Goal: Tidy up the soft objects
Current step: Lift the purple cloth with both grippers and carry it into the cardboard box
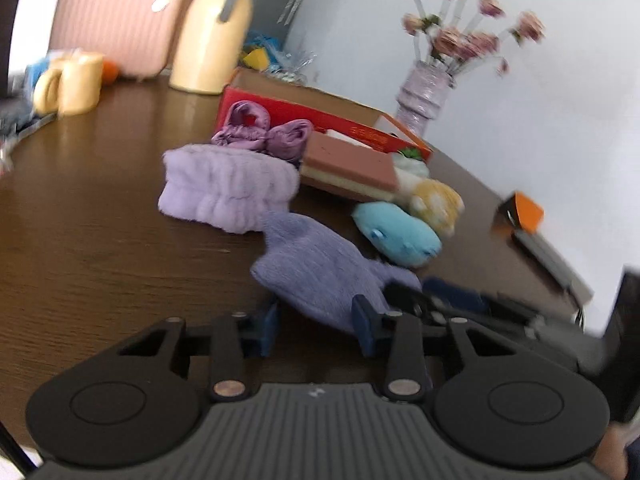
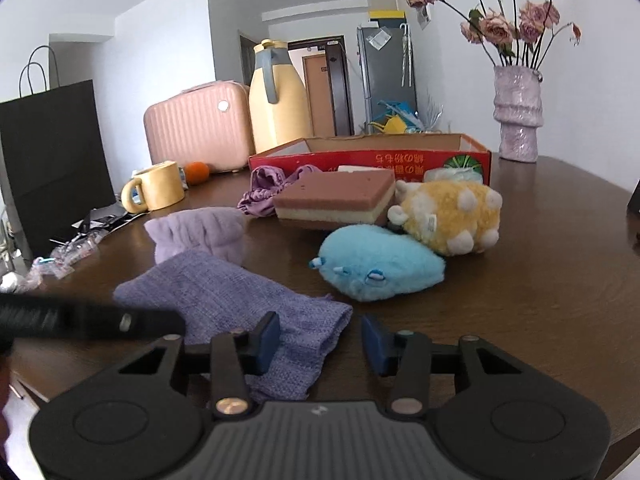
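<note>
Both tongs are low over the dark wood table, at the bottom of each frame. In the left wrist view the left tongs stand apart, the purple knit cloth lying between the blue pads, which don't appear to press on it. In the right wrist view the right tongs stand apart too, one pad over the cloth's near edge, the other over bare table. At the left edge of that frame the left tongs' dark body reaches in across the cloth.

Behind the cloth sits a fluffy lilac headband, touching it. Centre frame, a blue plush leans against a yellow plush. Just behind them is a pink-and-cream sponge, with a purple scrunchie at its left. The red box stands open behind all that, its inside empty so far as one can see.

Upper right, a vase of dried roses; upper left, a yellow mug, a jug and a pink case.
</note>
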Action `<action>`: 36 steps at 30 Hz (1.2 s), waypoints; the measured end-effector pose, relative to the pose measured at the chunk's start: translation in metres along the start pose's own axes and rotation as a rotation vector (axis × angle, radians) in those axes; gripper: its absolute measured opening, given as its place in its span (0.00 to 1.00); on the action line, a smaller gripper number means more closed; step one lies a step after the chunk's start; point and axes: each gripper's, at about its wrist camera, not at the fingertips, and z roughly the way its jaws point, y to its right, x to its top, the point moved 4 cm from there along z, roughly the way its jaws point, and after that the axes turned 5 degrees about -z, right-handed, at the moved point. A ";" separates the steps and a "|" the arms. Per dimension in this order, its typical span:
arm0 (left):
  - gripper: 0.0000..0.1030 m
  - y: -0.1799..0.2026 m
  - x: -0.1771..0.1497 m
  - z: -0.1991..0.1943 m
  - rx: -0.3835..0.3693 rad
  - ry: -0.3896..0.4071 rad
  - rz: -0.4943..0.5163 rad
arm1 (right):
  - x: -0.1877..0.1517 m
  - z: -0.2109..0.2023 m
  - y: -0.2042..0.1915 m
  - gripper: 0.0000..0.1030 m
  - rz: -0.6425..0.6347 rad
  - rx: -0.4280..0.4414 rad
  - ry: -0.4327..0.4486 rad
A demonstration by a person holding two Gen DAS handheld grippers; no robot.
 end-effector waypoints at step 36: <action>0.06 0.035 0.050 -0.018 -0.121 0.176 0.091 | 0.061 -0.033 -0.003 0.07 -0.128 0.041 0.167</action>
